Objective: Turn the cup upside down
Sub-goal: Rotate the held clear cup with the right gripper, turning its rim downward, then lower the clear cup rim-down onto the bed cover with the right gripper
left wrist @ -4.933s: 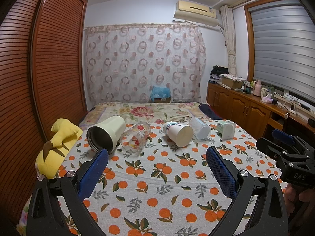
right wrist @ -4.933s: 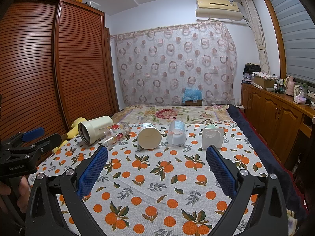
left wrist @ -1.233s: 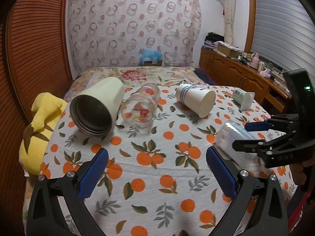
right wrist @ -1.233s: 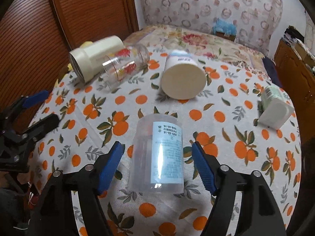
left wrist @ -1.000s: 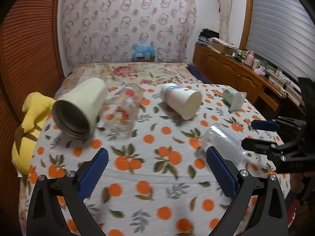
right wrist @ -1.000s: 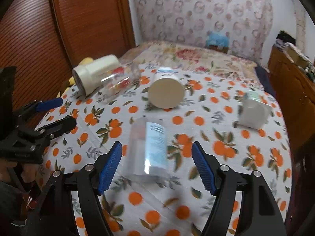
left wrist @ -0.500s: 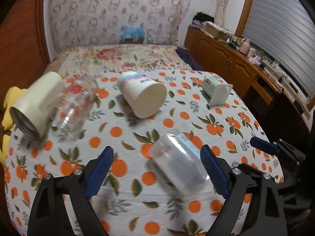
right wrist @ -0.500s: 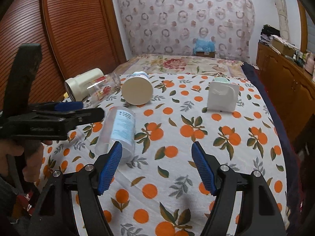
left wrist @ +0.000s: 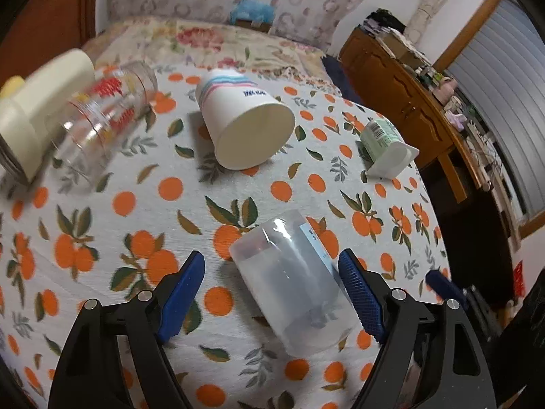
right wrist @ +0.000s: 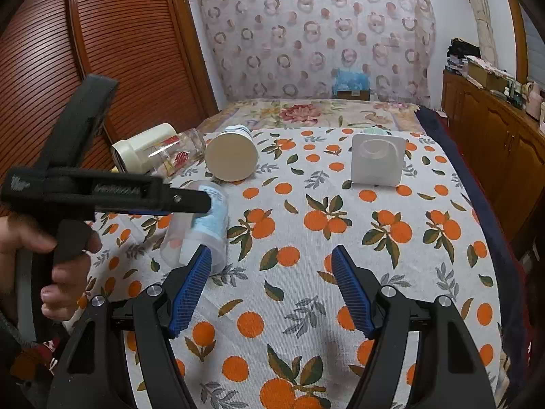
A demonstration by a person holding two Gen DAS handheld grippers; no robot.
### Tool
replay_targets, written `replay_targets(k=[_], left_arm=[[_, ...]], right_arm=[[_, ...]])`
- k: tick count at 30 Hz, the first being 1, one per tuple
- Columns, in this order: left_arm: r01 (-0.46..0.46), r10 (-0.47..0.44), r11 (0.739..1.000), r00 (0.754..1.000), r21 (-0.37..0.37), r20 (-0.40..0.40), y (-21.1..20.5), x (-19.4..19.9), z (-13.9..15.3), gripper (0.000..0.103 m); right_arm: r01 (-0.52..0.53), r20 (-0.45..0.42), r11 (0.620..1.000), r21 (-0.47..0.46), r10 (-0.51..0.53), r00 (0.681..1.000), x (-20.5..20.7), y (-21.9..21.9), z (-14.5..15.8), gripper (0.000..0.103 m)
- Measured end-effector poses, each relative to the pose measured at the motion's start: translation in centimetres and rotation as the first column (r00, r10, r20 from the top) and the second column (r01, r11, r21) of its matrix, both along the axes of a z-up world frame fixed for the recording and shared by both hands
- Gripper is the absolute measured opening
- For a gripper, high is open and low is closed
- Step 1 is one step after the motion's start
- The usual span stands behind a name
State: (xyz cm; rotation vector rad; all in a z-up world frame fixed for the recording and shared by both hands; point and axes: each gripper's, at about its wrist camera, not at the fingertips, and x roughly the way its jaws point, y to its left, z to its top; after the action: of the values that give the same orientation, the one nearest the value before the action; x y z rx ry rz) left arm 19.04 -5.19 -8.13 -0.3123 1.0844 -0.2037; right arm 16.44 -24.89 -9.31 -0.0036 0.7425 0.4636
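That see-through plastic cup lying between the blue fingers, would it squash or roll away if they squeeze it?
The clear plastic cup looks thin-walled and empty, so it is probably light and may flex under a firm squeeze. It lies on its side on the bedspread, so a nudge could roll it. The left gripper is open around it.

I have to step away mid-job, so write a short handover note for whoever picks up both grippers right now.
Left gripper: open, fingers on either side of the translucent plastic cup, not closed on it.
Right gripper: open, holding nothing, over the orange-print cloth.
The cup lies on its side on the cloth.
Done: left gripper lined up on the cup.
Left: grasp it, lift, turn it over, set it down on its mouth.
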Motion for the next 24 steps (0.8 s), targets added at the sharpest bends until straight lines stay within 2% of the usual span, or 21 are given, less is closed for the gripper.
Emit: replay_targets(k=[3,5,7,13,24], left_arm=[[-0.014,0.011,0.998,0.999,-0.057,-0.050,0.1,0.7,-0.8,0.076],[-0.022,0.015,0.996,0.997,-0.086,-0.081,0.1,1.1,-1.3,0.069],[-0.028,0.016,0.994,0.994,-0.110,-0.104,0.1,1.5,-1.6,0.067],[-0.021,0.014,0.997,0.995,-0.075,-0.102,-0.1,2.1,-1.4,0.064],[-0.020,0.011,0.998,0.991,-0.066,-0.131,0.7,3.4,-1.4,0.063]], right_arm=[[-0.001,0.004,1.000,-0.004,0.001,1.000,0.0,-0.1,0.0,0.075],[0.001,0.004,1.000,-0.006,-0.001,1.000,0.1,-0.1,-0.1,0.075],[0.003,0.005,1.000,-0.008,-0.003,1.000,0.1,-0.1,-0.2,0.075],[0.001,0.006,1.000,-0.019,-0.001,1.000,-0.1,0.1,-0.2,0.075],[-0.001,0.007,1.000,-0.027,0.001,1.000,-0.2,0.2,-0.2,0.075]])
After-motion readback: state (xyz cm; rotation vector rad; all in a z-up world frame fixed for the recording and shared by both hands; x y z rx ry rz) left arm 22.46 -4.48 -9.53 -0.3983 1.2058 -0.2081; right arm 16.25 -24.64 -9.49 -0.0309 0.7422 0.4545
